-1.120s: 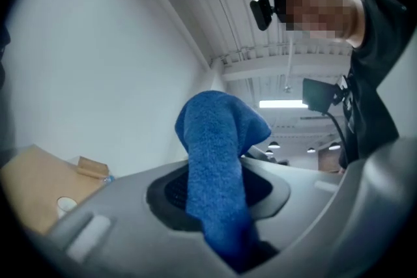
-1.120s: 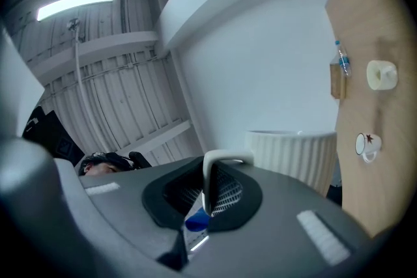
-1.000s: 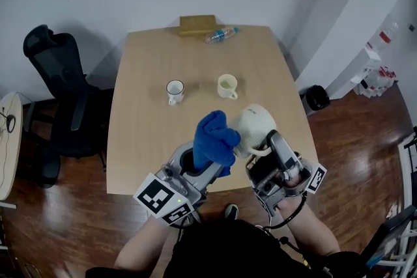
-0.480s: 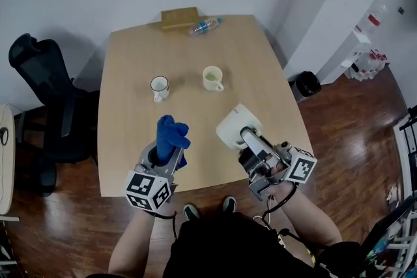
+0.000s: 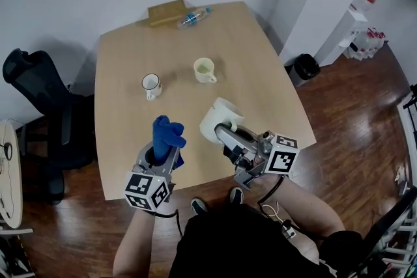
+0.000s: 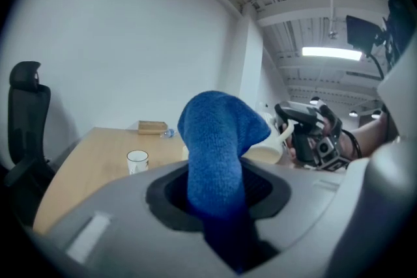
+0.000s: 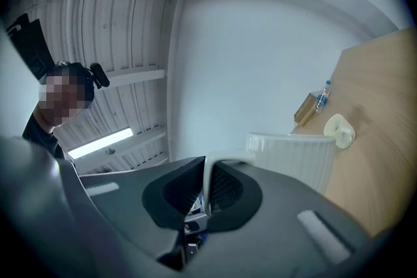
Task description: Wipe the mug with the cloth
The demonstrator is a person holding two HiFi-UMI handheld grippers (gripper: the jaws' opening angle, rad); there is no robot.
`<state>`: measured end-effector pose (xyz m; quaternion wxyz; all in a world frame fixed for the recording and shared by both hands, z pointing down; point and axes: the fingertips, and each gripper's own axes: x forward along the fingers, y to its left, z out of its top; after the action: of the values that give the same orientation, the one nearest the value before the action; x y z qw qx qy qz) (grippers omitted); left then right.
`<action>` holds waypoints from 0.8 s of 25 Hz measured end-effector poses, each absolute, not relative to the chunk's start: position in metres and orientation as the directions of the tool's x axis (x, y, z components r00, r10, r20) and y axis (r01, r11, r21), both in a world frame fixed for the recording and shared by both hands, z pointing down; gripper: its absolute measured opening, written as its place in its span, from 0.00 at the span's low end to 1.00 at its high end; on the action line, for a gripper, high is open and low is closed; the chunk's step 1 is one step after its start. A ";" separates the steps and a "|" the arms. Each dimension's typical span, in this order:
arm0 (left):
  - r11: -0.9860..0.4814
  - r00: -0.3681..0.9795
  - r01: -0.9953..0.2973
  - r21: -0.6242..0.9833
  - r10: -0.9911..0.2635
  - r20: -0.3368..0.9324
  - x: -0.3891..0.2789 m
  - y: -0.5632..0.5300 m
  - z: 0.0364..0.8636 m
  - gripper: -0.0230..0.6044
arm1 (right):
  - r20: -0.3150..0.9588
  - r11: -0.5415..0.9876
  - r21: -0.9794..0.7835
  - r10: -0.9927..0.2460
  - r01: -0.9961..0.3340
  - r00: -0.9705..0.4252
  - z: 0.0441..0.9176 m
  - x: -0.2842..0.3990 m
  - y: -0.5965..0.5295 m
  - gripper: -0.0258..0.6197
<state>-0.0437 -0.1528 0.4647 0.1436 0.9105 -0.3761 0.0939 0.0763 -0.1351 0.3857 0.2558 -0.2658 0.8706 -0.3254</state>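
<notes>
One white ribbed mug (image 5: 218, 119) hangs over the near edge of the tabletop (image 5: 260, 68). The right tool (image 5: 223, 133) holds it by the handle, jaws pinched tight together on it. Just to the mug's left, across a small gap, a blue cloth (image 5: 167, 135) stands up out of the left tool (image 5: 161, 153), whose jaws are clamped on its lower end. Cloth and mug sit side by side, so the cloth likely needs to travel rightward to meet the mug's wall. Farther back stand a white cup (image 5: 151, 83) and a cream cup (image 5: 204, 69).

We wear a black top (image 5: 228, 245). Our grey left gripper (image 5: 164, 152) and right gripper (image 5: 225, 134) bear black-and-white marker cubes (image 5: 148, 191); a black cable (image 5: 277, 191) hangs from the right.
</notes>
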 end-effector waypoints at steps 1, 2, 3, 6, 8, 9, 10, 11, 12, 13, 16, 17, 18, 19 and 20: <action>-0.671 0.689 -0.719 0.180 -0.656 0.310 -0.042 -0.153 0.471 0.25 | -0.247 0.650 -0.688 -0.629 -0.324 -0.737 0.390 0.075 -0.135 0.04; -0.662 0.672 -0.730 0.169 -0.651 0.353 -0.041 -0.155 0.481 0.25 | -0.211 0.654 -0.665 -0.628 -0.361 -0.749 0.396 0.072 -0.135 0.04; -0.652 0.651 -0.742 0.158 -0.643 0.402 -0.041 -0.156 0.493 0.25 | -0.167 0.659 -0.636 -0.626 -0.402 -0.762 0.405 0.070 -0.136 0.04; -0.638 0.603 -0.756 0.145 -0.594 0.532 -0.039 -0.160 0.534 0.25 | -0.034 0.667 -0.560 -0.611 -0.491 -0.791 0.442 0.063 -0.139 0.04; -0.648 0.584 -0.750 0.133 -0.556 0.591 -0.034 -0.160 0.557 0.25 | 0.041 0.671 -0.528 -0.592 -0.520 -0.805 0.468 0.062 -0.141 0.04; -0.656 0.576 -0.745 0.122 -0.540 0.614 -0.032 -0.159 0.568 0.25 | 0.076 0.674 -0.514 -0.580 -0.530 -0.811 0.482 0.061 -0.141 0.04; -0.664 0.567 -0.739 0.112 -0.524 0.635 -0.031 -0.159 0.578 0.25 | 0.108 0.676 -0.504 -0.568 -0.537 -0.816 0.495 0.059 -0.141 0.04; -0.670 0.558 -0.735 0.107 -0.507 0.658 -0.029 -0.158 0.588 0.25 | 0.132 0.675 -0.502 -0.558 -0.540 -0.820 0.507 0.057 -0.142 0.04; -0.671 0.546 -0.733 0.109 -0.486 0.682 -0.029 -0.157 0.598 0.25 | 0.149 0.670 -0.508 -0.550 -0.541 -0.822 0.519 0.055 -0.143 0.04; -0.668 0.533 -0.735 0.117 -0.462 0.708 -0.028 -0.156 0.609 0.25 | 0.163 0.664 -0.515 -0.545 -0.542 -0.822 0.529 0.054 -0.144 0.04; -0.640 0.483 -0.754 0.146 -0.391 0.784 -0.030 -0.152 0.637 0.25 | 0.213 0.671 -0.481 -0.536 -0.565 -0.817 0.556 0.048 -0.145 0.04; -0.632 0.461 -0.762 0.142 -0.375 0.804 -0.033 -0.153 0.645 0.25 | 0.233 0.681 -0.452 -0.534 -0.576 -0.813 0.563 0.045 -0.145 0.04; -0.628 0.435 -0.768 0.125 -0.368 0.822 -0.038 -0.155 0.655 0.25 | 0.252 0.691 -0.424 -0.532 -0.586 -0.809 0.570 0.043 -0.146 0.04; -0.628 0.408 -0.771 0.102 -0.365 0.837 -0.043 -0.158 0.665 0.25 | 0.270 0.699 -0.398 -0.529 -0.594 -0.804 0.577 0.041 -0.146 0.04; -0.630 0.385 -0.772 0.083 -0.360 0.850 -0.049 -0.159 0.675 0.25 | 0.288 0.706 -0.377 -0.526 -0.600 -0.800 0.584 0.040 -0.145 0.04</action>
<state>-0.0488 -0.1593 0.6751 0.2421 0.7963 -0.3555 0.4253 0.0399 -0.1452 0.5840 -0.0799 -0.3059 0.9201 -0.2312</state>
